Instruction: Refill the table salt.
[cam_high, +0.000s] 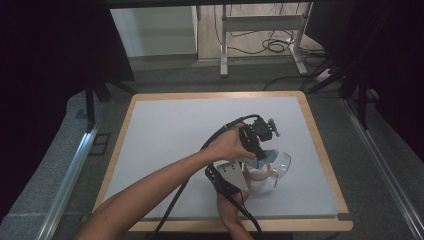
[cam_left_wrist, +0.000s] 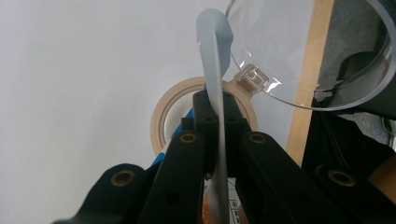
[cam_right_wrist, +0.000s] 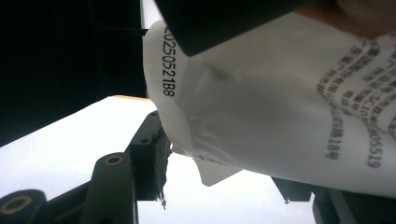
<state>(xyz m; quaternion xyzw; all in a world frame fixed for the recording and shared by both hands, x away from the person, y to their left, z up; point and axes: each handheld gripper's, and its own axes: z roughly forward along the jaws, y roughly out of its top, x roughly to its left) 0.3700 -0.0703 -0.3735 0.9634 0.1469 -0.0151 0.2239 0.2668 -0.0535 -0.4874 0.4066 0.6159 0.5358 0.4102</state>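
Observation:
A thin pale blue and white packet stands edge-on between the jaws of my left gripper, which is shut on it. Its tip hangs over the round beige mouth of a jar, whose clear hinged lid is flipped open. In the high view my left gripper holds the packet just above the jar at the table's right front. My right gripper sits low against the jar's near side. From my right gripper the printed white packet hides the space between the jaws.
The white table mat has a wooden border, and the jar stands close to its right side. Beyond the far edge are a desk frame and floor cables. Dark curtains flank both sides.

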